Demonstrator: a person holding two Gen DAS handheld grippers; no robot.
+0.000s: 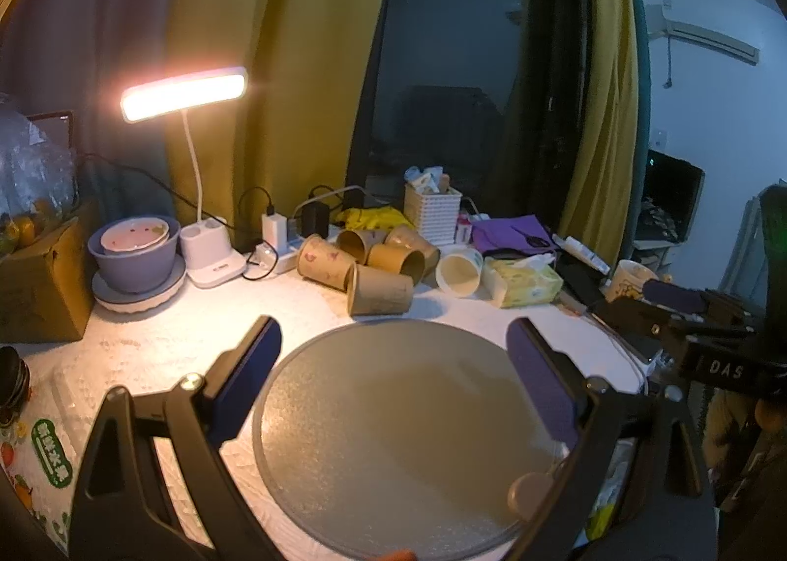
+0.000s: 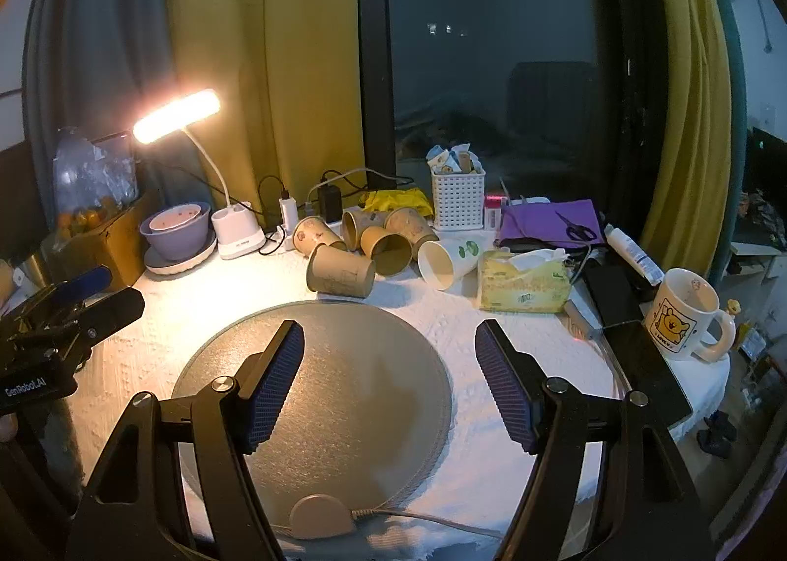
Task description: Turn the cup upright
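The left gripper (image 1: 393, 384) is held with its jaws spread wide and nothing between them, above a round grey mat (image 1: 388, 438) that lies on the white tablecloth (image 1: 162, 339). The right gripper (image 2: 388, 384) is likewise spread wide and empty, and is poised over the same mat. Beyond the far edge of the mat, five brown paper cups are found lying on their sides in a loose cluster; the nearest brown cup (image 2: 339, 271) lies just past the mat's rim. A white paper cup (image 2: 448, 257) is seen on its side just right of that cluster, its mouth turned toward the cameras. A tissue pack (image 2: 524, 284) is placed just beside the white cup, on its right. A white mug (image 2: 686, 315) with a yellow bear print stands upright near the table's right edge. Behind the cups, a white lattice basket (image 2: 457, 199), chargers and a lit desk lamp (image 2: 177, 115) are noted. A purple bowl (image 2: 177, 231) is set on a plate at the left.
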